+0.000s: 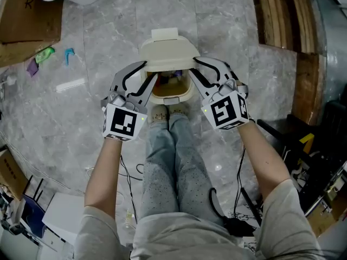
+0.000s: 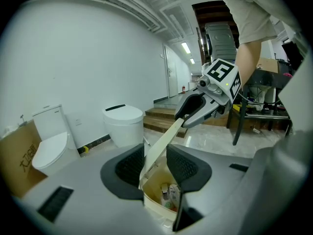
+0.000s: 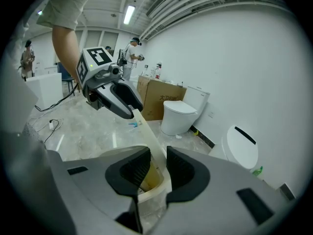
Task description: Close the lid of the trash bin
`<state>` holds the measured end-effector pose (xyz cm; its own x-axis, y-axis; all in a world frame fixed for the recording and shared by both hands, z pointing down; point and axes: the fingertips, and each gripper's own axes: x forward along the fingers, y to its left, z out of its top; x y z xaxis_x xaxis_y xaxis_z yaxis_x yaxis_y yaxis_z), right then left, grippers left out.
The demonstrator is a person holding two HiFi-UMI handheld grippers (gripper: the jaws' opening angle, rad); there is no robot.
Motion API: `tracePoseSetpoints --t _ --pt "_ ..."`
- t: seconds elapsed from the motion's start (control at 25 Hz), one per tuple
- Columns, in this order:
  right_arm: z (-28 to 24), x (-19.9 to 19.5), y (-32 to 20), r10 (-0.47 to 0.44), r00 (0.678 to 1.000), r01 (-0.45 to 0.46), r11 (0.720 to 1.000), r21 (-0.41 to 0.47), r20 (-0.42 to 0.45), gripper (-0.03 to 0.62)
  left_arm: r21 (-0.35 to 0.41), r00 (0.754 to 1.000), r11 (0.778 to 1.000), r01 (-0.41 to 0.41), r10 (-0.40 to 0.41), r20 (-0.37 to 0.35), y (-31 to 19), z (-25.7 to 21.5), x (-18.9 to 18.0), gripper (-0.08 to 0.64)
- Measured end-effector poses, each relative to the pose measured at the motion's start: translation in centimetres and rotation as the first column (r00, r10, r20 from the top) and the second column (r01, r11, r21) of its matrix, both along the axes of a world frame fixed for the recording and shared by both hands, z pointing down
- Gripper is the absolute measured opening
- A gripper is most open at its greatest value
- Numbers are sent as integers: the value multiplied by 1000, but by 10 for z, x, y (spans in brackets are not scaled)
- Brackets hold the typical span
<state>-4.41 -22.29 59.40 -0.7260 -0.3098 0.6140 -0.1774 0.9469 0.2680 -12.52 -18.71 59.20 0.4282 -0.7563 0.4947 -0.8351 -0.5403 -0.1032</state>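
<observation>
The person's legs (image 1: pixel 168 167), in pale jeans, end in two light shoes (image 1: pixel 160 113) set just at the front of the trash bin (image 1: pixel 186 94). Loose black cables (image 1: pixel 128 173) trail over the floor on both sides of the legs. One bare forearm runs out to each tool.

The left tool (image 1: pixel 150 70) has its jaws spread. The left edge of the lid (image 1: pixel 168 56) passes between the pads with a gap beside it, so it is not pinched. The right tool (image 1: pixel 193 66) is spread likewise, astride the lid's right edge, with the bin's inside showing next to that edge.

The one cream lid is hinged at the far side and stands tilted up over the open mouth, where some rubbish (image 2: pixel 169 196) lies. The bin rests on the floor (image 1: pixel 108 31), which is grey marbled tile, and only the shoes are close to it.

Left of the bin and well apart lie four small things: a white strip (image 1: pixel 70 84), a blue hook (image 1: pixel 69 54), a green scrap (image 1: pixel 44 53) and a purple one (image 1: pixel 31 66). Beyond them sits a cardboard box (image 1: pixel 27 10). To the right are wooden steps (image 1: pixel 282 20), with black frames (image 1: pixel 317 161) nearer the person.

Farther off, two white toilets (image 2: pixel 122 124) stand along a plain white wall (image 2: pixel 73 58). In the right gripper view at least two people (image 3: pixel 131 50) stand in the distance under a ceiling strip light (image 3: pixel 129 13).
</observation>
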Motion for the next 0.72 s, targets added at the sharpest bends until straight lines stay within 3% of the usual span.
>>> tracePoseSetpoints --t 0.72 --pt "35 15 46 -68 994 70 997 19 -82 130 -23 995 997 -76 77 68 46 33 18 144"
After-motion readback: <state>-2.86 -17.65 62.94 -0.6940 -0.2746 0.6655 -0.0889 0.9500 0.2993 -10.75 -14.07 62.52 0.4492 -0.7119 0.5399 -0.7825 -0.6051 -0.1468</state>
